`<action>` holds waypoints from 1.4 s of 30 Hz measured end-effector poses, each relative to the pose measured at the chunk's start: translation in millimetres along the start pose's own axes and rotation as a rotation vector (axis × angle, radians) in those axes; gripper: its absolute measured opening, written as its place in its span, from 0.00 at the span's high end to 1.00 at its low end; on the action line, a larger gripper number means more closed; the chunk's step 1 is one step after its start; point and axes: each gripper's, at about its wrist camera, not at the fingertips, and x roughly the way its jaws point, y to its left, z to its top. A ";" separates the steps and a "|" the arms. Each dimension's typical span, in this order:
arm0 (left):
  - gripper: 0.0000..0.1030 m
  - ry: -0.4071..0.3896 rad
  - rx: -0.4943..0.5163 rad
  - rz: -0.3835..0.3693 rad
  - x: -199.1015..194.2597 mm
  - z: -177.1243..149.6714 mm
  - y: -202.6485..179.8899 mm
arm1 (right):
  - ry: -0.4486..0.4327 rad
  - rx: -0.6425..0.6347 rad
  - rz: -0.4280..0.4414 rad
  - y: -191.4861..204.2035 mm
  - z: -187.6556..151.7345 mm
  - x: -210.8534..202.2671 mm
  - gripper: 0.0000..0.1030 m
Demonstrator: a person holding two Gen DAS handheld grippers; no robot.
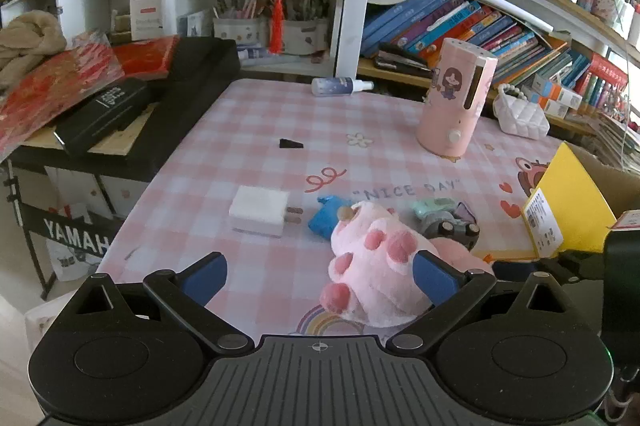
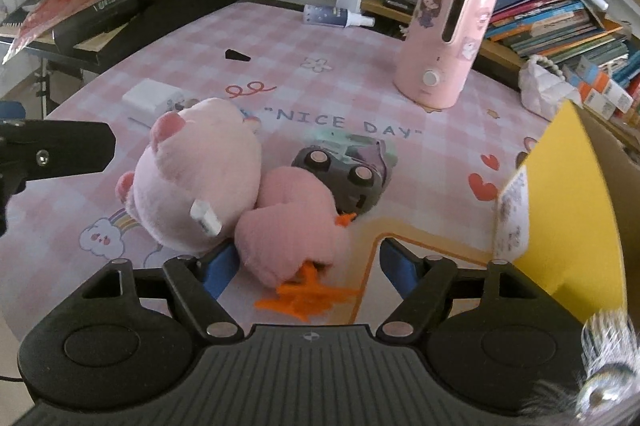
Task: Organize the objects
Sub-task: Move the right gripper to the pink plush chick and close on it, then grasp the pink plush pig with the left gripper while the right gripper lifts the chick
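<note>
Step in hand looked like the pick phase of the tidy-up — both grippers were down at the toy cluster on the table (image 1: pixel 256 114), nothing lifted yet.

Left gripper (image 1: pixel 318 276): spread wide, holding nothing. The pink paw plush (image 1: pixel 372 266) sat inside the gap, pressed up near the right-hand finger; the left-hand finger stood well clear of it. White charger (image 1: pixel 260 210) was ahead and to the left, the blue toy (image 1: pixel 326 220) just ahead behind the plush, and the toy car (image 1: pixel 448 222) ahead to the right.

Right gripper (image 2: pixel 308 268): also spread, empty. The pink chick plush (image 2: pixel 292 222) lay between the fingers with its orange feet nearest the gripper base; its body was closer to the left-hand finger. The yellow box (image 2: pixel 568 194) stood just to the right — probably the drop spot, though I could not see inside it.

Next move, my read: the left gripper needed shifting right to centre the paw plush, then a squeeze. The right one needed a small nudge forward so the pads caught the body, not the feet. Soft plush — a shallow bite risked slipping.
</note>
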 end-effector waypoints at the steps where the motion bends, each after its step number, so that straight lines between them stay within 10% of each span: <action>1: 0.03 0.001 -0.001 -0.002 1.7 1.3 -0.4 | 0.003 0.002 0.008 -0.8 0.6 2.1 0.37; 3: 0.03 0.001 -0.005 -0.012 5.0 4.2 -1.3 | 0.009 0.006 0.029 -2.6 2.5 5.2 0.50; 15: 0.03 0.035 0.009 -0.125 39.7 19.8 -28.9 | -0.011 -0.015 0.086 -18.5 -0.5 -11.0 0.52; 27: 0.04 0.178 0.098 -0.065 81.7 5.1 -55.5 | -0.001 -0.070 0.089 -31.7 -16.9 -30.4 0.52; 32: 0.31 0.245 0.132 -0.011 94.5 -8.8 -55.5 | -0.007 -0.100 0.088 -30.5 -23.5 -36.8 0.52; 42: 0.39 0.149 0.013 -0.013 59.6 -1.8 -28.5 | -0.012 -0.072 0.084 -25.9 -25.8 -41.2 0.52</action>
